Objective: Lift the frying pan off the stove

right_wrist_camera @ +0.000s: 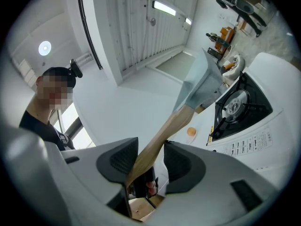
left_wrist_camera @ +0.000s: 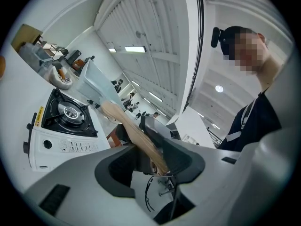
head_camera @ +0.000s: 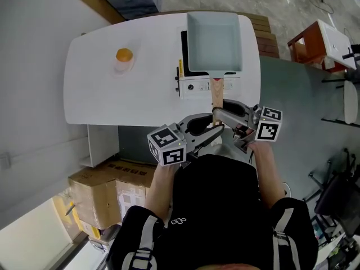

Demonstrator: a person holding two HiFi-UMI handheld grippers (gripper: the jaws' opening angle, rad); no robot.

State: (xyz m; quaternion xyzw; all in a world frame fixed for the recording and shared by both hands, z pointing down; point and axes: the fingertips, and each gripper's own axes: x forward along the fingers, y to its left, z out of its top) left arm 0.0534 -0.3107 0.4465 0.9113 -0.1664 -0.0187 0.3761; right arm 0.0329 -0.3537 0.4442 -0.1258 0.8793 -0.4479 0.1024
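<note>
A pale blue rectangular frying pan (head_camera: 215, 41) with a wooden handle (head_camera: 216, 91) hangs over the white portable gas stove (head_camera: 194, 86). In both gripper views the pan (left_wrist_camera: 89, 81) (right_wrist_camera: 202, 86) is tilted up, off the bare burner (left_wrist_camera: 66, 112) (right_wrist_camera: 240, 107). My right gripper (head_camera: 219, 107) (right_wrist_camera: 150, 157) is shut on the handle (right_wrist_camera: 160, 140). My left gripper (head_camera: 216, 129) (left_wrist_camera: 153, 154) is closed around the handle's end (left_wrist_camera: 141, 135), just behind the right one.
The stove stands on a white table (head_camera: 112, 94). An orange ball (head_camera: 124, 55) (right_wrist_camera: 191, 132) sits on a clear dish at its left. Cardboard boxes (head_camera: 95, 196) lie below the table's near edge. An orange stool (head_camera: 306, 46) stands at the right.
</note>
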